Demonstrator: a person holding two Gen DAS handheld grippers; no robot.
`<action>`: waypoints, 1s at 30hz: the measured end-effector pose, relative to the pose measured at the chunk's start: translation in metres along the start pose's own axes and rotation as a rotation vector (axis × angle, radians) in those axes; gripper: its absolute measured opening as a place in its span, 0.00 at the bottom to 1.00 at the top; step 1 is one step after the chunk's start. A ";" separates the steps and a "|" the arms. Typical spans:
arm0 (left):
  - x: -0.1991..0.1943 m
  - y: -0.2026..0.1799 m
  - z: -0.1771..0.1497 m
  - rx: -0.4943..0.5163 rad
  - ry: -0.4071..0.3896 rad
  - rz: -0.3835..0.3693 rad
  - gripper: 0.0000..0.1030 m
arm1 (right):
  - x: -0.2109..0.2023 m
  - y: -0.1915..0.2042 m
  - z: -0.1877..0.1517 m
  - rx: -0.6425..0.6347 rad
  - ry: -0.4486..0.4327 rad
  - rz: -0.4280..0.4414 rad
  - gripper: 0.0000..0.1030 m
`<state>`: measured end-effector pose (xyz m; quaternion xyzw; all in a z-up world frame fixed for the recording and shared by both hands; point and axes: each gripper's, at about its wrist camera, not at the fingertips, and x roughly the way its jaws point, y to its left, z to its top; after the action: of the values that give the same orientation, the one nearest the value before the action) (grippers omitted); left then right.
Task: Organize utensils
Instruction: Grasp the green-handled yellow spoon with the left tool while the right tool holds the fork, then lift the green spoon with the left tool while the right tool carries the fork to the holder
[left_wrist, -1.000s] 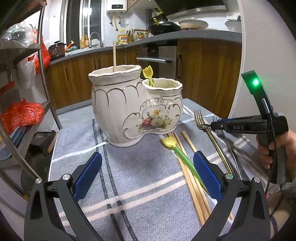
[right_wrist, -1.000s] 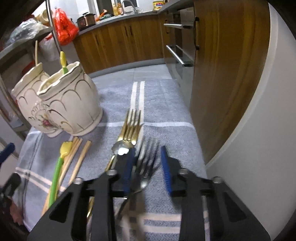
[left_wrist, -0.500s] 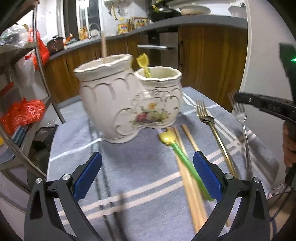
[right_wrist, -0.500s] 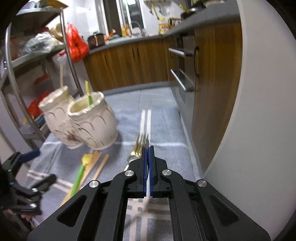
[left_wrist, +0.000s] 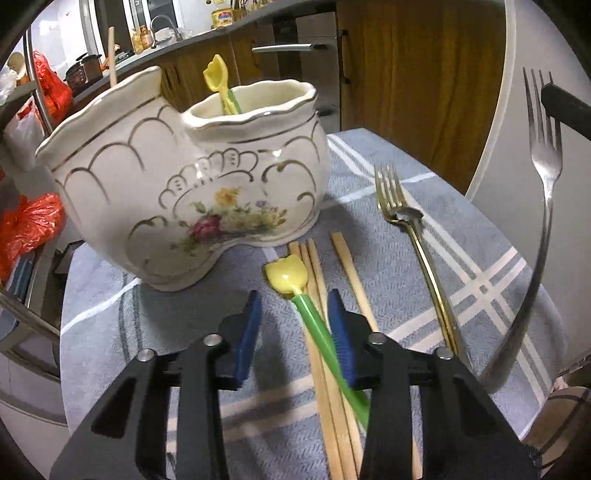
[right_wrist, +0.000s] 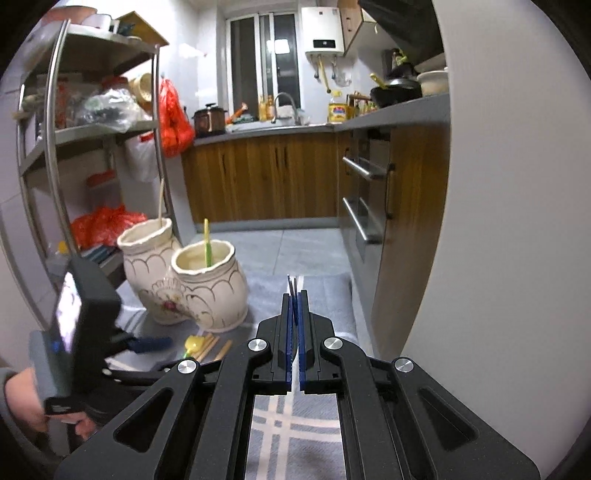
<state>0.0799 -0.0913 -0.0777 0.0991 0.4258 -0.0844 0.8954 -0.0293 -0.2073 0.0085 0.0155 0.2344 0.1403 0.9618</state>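
Silver steel fork (left_wrist: 543, 162) hangs clamped by its tines in the right hand-held gripper (right_wrist: 294, 295), lifted clear rightward of the released left hand-held gripper (left_wrist: 293, 325), and could swing or slip before reaching the cream floral ceramic holder (left_wrist: 192, 184).

A home kitchen: wooden cabinets (right_wrist: 266, 177) under a grey counter (right_wrist: 391, 110) at 12 o'clock, a sink tap (right_wrist: 282, 101), a wall water heater (right_wrist: 325, 33), pans (right_wrist: 397, 88) at 1 o'clock, and a metal rack (right_wrist: 74, 122) of bags at 10 o'clock.
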 end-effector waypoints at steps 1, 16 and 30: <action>0.001 0.000 0.001 -0.002 0.002 -0.005 0.26 | -0.001 0.001 0.000 0.000 -0.005 0.001 0.03; -0.039 0.024 -0.016 -0.042 -0.127 -0.112 0.09 | -0.020 0.012 0.004 -0.020 -0.098 -0.011 0.03; -0.096 0.065 -0.019 -0.066 -0.334 -0.185 0.00 | -0.019 0.046 0.014 -0.082 -0.139 -0.047 0.03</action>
<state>0.0213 -0.0178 -0.0080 0.0147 0.2812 -0.1678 0.9448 -0.0510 -0.1682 0.0337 -0.0199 0.1613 0.1258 0.9786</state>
